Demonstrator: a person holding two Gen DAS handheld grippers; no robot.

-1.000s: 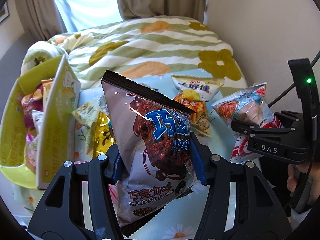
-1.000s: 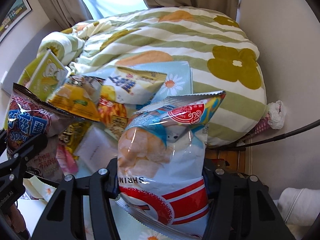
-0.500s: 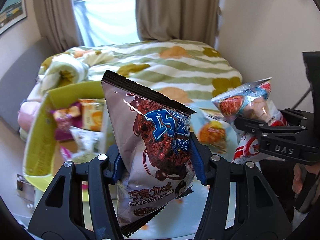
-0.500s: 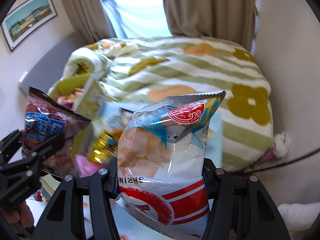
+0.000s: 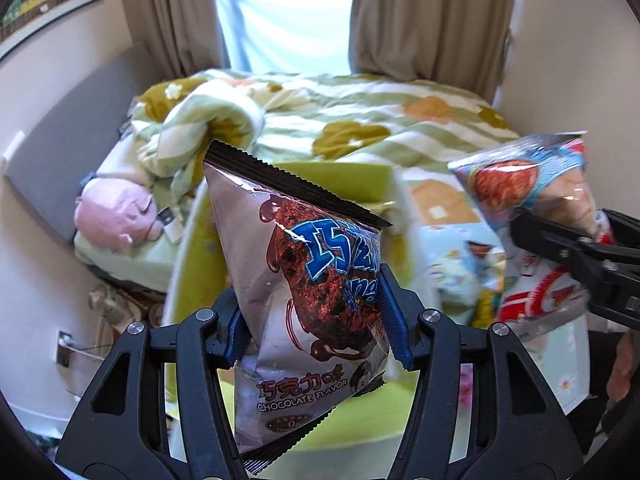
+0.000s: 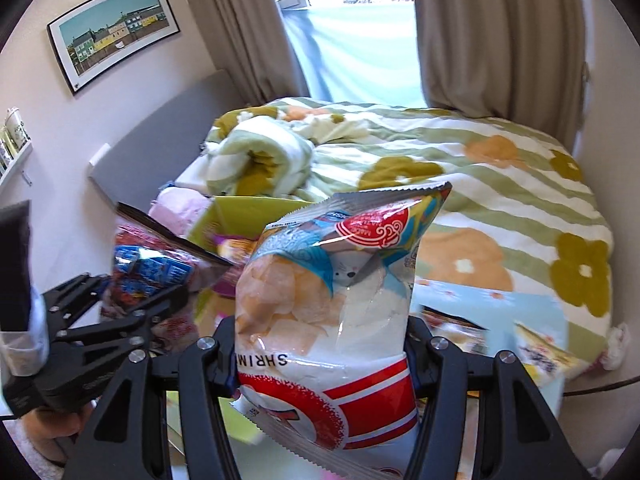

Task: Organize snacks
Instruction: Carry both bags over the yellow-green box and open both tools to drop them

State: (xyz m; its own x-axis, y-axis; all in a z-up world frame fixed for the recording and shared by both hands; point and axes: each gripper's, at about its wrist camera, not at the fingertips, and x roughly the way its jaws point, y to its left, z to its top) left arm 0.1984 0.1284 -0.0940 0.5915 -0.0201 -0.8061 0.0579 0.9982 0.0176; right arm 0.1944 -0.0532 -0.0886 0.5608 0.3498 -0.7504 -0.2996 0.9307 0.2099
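My left gripper (image 5: 316,320) is shut on a brown chocolate-flavour snack bag (image 5: 304,280) and holds it upright above a yellow-green box (image 5: 192,264). My right gripper (image 6: 320,356) is shut on a white, red and blue shrimp chip bag (image 6: 332,304), also upright. The shrimp bag shows at the right of the left wrist view (image 5: 532,184), held in the right gripper (image 5: 576,252). The chocolate bag (image 6: 152,268) and left gripper (image 6: 116,312) show at the left of the right wrist view, in front of the box (image 6: 248,212).
Several more snack packets (image 6: 500,336) lie on a light blue daisy cloth (image 6: 500,300) to the right. Behind is a bed with a green striped flowered quilt (image 6: 460,152), a pink pillow (image 5: 112,212), curtains and a window. Walls close in on both sides.
Both grippers have swung left and upward with their bags. The view has moved from the snacks on the cloth to the yellow-green box, which now sits directly behind the chocolate bag.
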